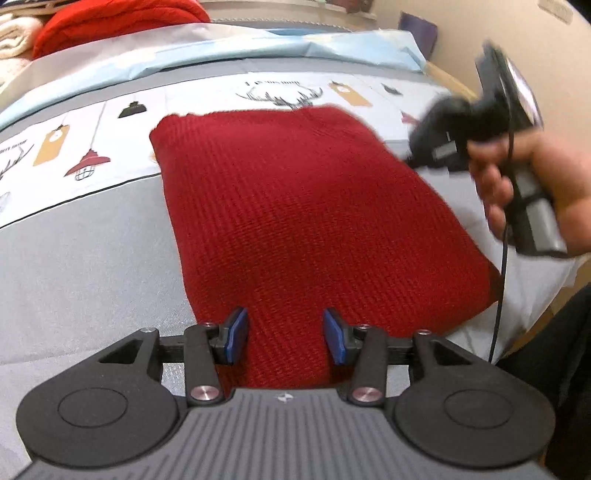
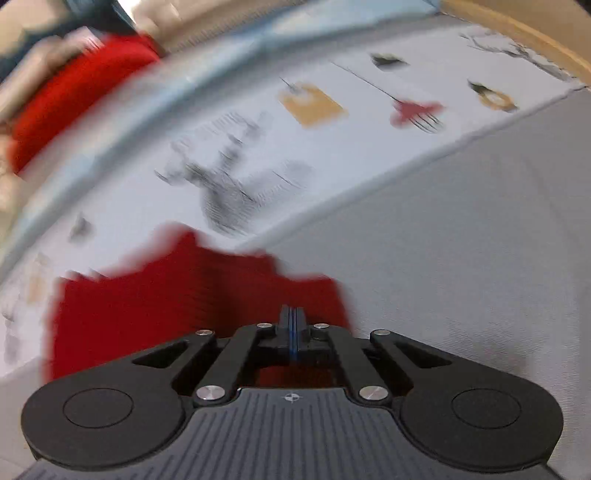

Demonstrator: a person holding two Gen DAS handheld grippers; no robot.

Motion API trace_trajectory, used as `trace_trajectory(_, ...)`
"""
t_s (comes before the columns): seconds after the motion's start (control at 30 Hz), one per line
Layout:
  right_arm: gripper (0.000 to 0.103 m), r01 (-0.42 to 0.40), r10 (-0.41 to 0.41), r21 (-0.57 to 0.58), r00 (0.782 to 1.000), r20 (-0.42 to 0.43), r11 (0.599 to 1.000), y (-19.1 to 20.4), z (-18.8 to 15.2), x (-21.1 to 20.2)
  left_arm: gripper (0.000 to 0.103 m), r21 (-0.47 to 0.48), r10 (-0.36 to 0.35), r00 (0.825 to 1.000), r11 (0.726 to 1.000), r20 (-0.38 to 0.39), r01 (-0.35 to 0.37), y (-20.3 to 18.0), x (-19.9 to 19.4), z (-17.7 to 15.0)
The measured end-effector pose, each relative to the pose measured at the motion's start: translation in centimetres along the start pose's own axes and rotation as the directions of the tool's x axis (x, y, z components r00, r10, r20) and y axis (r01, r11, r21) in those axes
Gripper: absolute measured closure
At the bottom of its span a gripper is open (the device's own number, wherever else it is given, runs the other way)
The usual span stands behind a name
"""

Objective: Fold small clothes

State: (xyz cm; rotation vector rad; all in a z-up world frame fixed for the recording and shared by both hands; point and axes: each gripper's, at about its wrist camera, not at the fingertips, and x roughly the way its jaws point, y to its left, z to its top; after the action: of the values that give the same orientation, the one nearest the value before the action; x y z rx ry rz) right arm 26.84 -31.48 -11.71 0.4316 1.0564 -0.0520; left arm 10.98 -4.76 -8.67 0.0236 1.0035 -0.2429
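A dark red knit garment lies flat as a folded rectangle on the grey bed cover. My left gripper is open, its blue pads standing apart either side of the garment's near end, not pressing on it. At the right a hand holds the other, blurred gripper over the garment's right edge. In the right wrist view my right gripper is shut, pads together with no cloth seen between them, above a blurred corner of the red garment.
The cover has a white band printed with deer, lamps and tags. A bright red blanket and cream cloth are piled at the back left. A wooden bed edge and wall lie at the right.
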Motion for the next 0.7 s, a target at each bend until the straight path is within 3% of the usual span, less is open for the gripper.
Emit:
trace_trajectory(0.03,0.099,-0.032,0.033,0.051,0.999,-0.01,0.998,-0.8,0.1,-0.1,0.053,-0.019,-0.006,1.0,1.0,0.012,0.006,0.3,-0.4,0.1)
trace_trajectory(0.1,0.099,-0.116,0.11,0.102,0.992,0.062,0.988,-1.7,0.4,-2.0,0.053,-0.064,-0.014,0.999,0.998,0.032,0.016,1.2,-0.9,0.1)
trace_trajectory(0.2,0.09,-0.245,0.248,-0.037,0.95,0.193,0.969,-0.7,0.4,-6.1,0.054,-0.133,-0.029,1.0,0.991,0.003,0.029,2.4,-0.5,-0.7)
trace_trajectory(0.27,0.073,-0.368,0.39,-0.148,0.907,0.161,0.918,0.1,-0.3,-7.6,0.052,-0.152,-0.008,0.999,0.988,-0.045,0.001,2.9,0.4,-1.5)
trace_trajectory(0.33,0.06,-0.482,0.495,-0.218,0.869,0.006,0.849,0.9,-1.7,-7.4,0.052,-0.181,-0.008,0.999,0.984,-0.048,-0.001,3.1,0.4,-1.9)
trace_trajectory(0.37,0.06,-0.492,0.488,-0.249,0.869,-0.082,0.834,1.4,-2.6,-6.9,0.052,-0.199,-0.008,0.999,0.98,-0.046,-0.001,3.2,0.2,-2.0)
trace_trajectory(0.43,0.063,-0.391,0.332,-0.405,0.92,-0.21,0.827,2.5,-5.5,-5.6,0.052,-0.216,-0.008,0.999,0.976,-0.044,-0.002,3.1,-0.2,-1.9)
trace_trajectory(0.5,0.064,-0.32,0.267,-0.547,0.948,-0.176,0.774,3.2,-7.3,-6.4,0.052,-0.211,0.0,0.999,0.977,-0.041,-0.008,2.8,-0.6,-1.9)
trace_trajectory(0.53,0.064,-0.319,0.279,-0.552,0.947,-0.157,0.771,3.2,-7.4,-7.1,0.052,-0.204,0.006,0.999,0.979,-0.037,-0.014,2.7,-0.9,-2.0)
trace_trajectory(0.63,0.064,-0.355,0.325,-0.465,0.934,-0.147,0.811,1.8,-6.9,-8.4,0.052,-0.194,0.005,0.999,0.981,-0.042,-0.013,2.7,-1.1,-2.8)
trace_trajectory(0.7,0.064,-0.327,0.284,-0.476,0.945,-0.163,0.816,1.2,-7.3,-8.5,0.05,-0.189,0.001,0.996,0.982,-0.089,-0.018,2.8,-0.5,-3.6)
